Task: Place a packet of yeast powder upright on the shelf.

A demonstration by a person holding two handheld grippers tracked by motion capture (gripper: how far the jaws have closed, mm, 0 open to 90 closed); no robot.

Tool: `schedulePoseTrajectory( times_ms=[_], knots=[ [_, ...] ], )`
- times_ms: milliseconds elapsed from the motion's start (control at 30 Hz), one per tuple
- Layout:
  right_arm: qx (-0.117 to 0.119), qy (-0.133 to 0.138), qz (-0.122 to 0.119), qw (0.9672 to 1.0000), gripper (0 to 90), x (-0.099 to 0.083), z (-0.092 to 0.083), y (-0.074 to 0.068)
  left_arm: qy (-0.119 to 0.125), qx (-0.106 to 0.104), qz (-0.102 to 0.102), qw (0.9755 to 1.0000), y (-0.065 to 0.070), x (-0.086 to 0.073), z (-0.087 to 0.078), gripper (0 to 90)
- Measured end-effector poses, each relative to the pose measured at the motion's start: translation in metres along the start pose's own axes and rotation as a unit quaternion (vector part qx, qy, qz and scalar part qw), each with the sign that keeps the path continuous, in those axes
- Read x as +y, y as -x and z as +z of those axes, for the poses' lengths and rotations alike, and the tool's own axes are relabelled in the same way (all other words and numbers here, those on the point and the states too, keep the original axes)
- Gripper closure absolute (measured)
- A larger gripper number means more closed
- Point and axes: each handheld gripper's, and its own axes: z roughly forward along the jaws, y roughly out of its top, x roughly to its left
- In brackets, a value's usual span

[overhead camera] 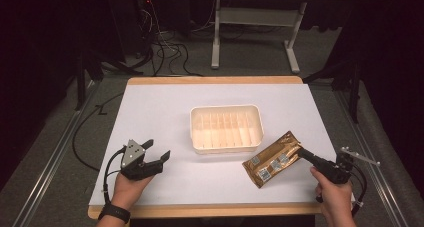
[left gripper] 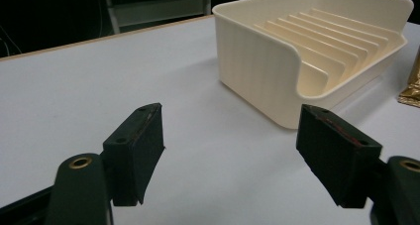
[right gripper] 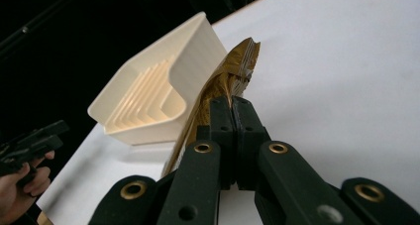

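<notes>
On the white table (overhead camera: 165, 112) there are two things: one cream tray (overhead camera: 226, 128) near the middle and one gold pouch (overhead camera: 272, 159) just beside the tray's near right corner.

The high view shows the pouch's flat face, with what look like four small silver squares on it, though they are too small to read. The right gripper view shows the pouch (right gripper: 225, 81) edge-on instead: a thin gold sheet rising tilted off the table, its crimped end up by the tray's outer wall (right gripper: 195, 51). The right gripper (right gripper: 232, 111) has its two jaws pressed together on the pouch's edge; from above, this gripper (overhead camera: 301, 151) meets the pouch's right end, with the right hand (overhead camera: 334, 194) behind it.

The left gripper (overhead camera: 156, 151) sits at the table's near left, well apart from the tray, held by the left hand (overhead camera: 127, 184). Its own view shows the jaws spread wide over bare table, the tray (left gripper: 257, 61) ahead and to the right. There the tray's inside is plain: a row of upright ribs, seven or so, and one low open corner. A sliver of the pouch (left gripper: 412, 84) shows at the right edge.
</notes>
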Motion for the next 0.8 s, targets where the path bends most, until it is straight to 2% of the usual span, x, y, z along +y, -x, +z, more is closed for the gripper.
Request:
schedulePoseTrajectory(
  times_ms=[133,233,300,367,467,567,633,733,800],
  knots=[
    [0.006,0.025,-0.021,0.9994,90.0,0.005,-0.007,-0.008,0.002,-0.002,0.001,1.0000,0.000,0.000,0.000,26.8],
    [0.008,0.032,-0.024,0.9992,90.0,0.007,-0.009,-0.011,0.003,-0.002,0.001,1.0000,0.000,0.000,-0.001,26.8],
    [0.009,0.040,-0.036,0.9985,90.0,0.011,-0.012,-0.017,0.002,-0.003,0.001,1.0000,0.000,0.000,0.000,26.8],
    [0.010,0.046,-0.058,0.9972,90.0,0.014,-0.014,-0.024,0.003,-0.003,0.003,1.0000,0.001,0.000,0.000,26.7],
    [0.015,0.049,-0.068,0.9963,90.0,0.017,-0.014,-0.029,0.002,-0.003,0.003,1.0000,0.000,0.000,-0.001,26.7],
    [0.019,0.050,-0.092,0.9943,90.0,0.021,-0.013,-0.037,0.003,-0.002,0.002,1.0000,0.000,0.000,-0.001,26.7],
    [0.015,0.046,-0.121,0.9915,90.0,0.026,-0.012,-0.046,0.003,-0.002,0.000,1.0000,-0.001,0.000,-0.001,26.7],
    [0.012,0.047,-0.143,0.9885,90.0,0.031,-0.009,-0.052,0.005,-0.002,-0.001,1.0000,-0.001,0.000,-0.002,26.7],
    [0.010,0.048,-0.148,0.9878,90.0,0.033,-0.007,-0.054,0.006,-0.002,-0.001,1.0000,-0.001,0.000,-0.002,26.8]
  ],
)
